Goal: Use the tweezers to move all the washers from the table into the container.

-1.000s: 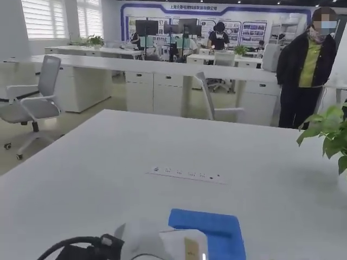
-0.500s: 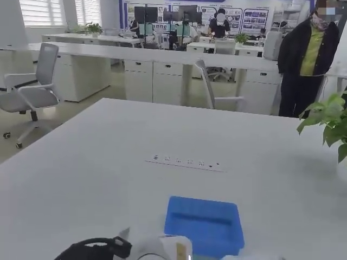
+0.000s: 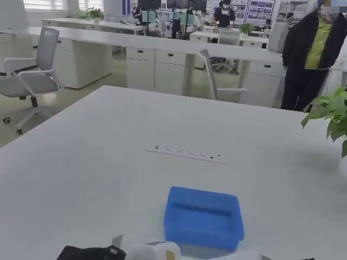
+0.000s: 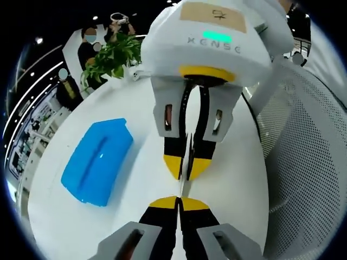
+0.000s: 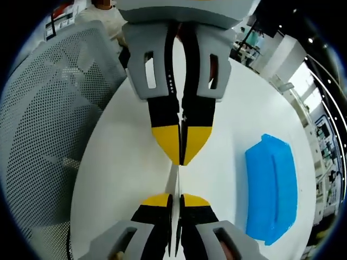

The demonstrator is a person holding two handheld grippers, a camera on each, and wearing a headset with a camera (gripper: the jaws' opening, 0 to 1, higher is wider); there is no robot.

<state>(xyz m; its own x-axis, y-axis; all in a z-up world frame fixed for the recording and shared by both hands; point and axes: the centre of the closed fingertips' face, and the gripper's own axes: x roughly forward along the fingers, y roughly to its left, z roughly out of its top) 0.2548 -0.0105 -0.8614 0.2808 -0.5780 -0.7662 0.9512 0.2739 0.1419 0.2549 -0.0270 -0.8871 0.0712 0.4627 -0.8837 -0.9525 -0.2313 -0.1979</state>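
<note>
Your white surface [image 3: 81,179] spreads wide in the head view. Behind it stand rows of white desks [image 3: 162,51], with a grey office chair [image 3: 30,81] at the left and a person [image 3: 312,54] in a dark jacket at the right. In the right gripper view a mesh chair back [image 5: 49,135] sits close beside your tongs. A leafy plant [image 3: 328,116] leans in from the right edge, and a socket strip [image 3: 187,153] is set flush in the surface. The blue container [image 3: 203,216] rests on the surface nearer you than the strip, open side up, its plain blue floor showing. Near it, your two tongs meet nose to nose. Your right tongs [image 5: 176,203] are pinched on the tweezers [image 4: 183,187], whose blade runs between them. Your left tongs [image 4: 179,201] are pressed together at the tweezers' end, though whether they nip it cannot be told.
</note>
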